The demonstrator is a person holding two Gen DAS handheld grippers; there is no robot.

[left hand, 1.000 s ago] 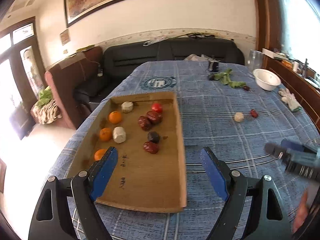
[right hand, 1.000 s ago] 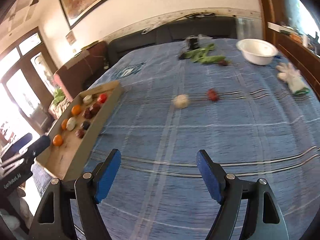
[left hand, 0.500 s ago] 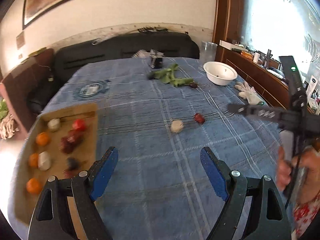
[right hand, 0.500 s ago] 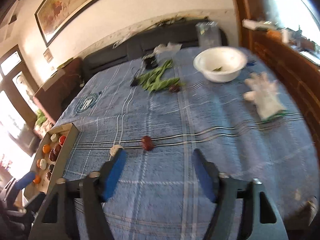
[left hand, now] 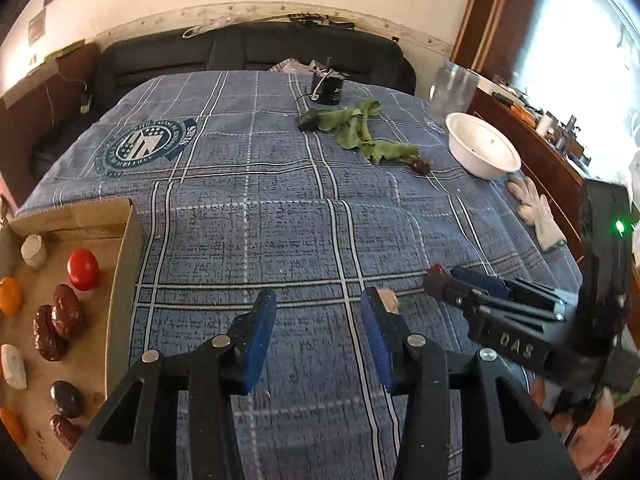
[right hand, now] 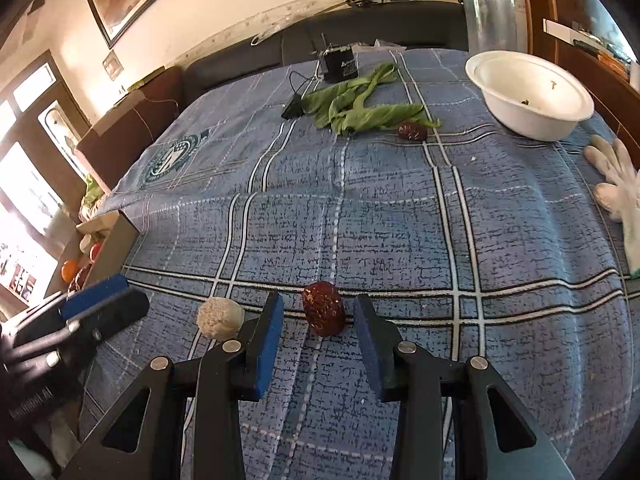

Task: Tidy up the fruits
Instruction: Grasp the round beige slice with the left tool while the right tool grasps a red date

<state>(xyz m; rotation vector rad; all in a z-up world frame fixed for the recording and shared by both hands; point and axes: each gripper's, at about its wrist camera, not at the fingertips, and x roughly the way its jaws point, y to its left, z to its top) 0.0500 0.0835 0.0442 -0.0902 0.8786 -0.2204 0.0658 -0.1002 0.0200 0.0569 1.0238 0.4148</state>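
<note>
Our right gripper (right hand: 318, 316) has just been closing around the red date (right hand: 323, 314) on the cloth (right hand: 400, 220), pads not yet touching. Our left gripper (left hand: 318, 312), also narrowing, holds nothing; the pale fruit (left hand: 389, 300) sits behind its right finger.

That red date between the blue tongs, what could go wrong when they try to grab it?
The right tongs have just been closing around the red date but do not yet press it. It is rounded, so it might squirt out and roll over the cloth. The left tongs and the pale lump sit close by, so the two tools could bump or knock the lump away from the cardboard tray.
</note>
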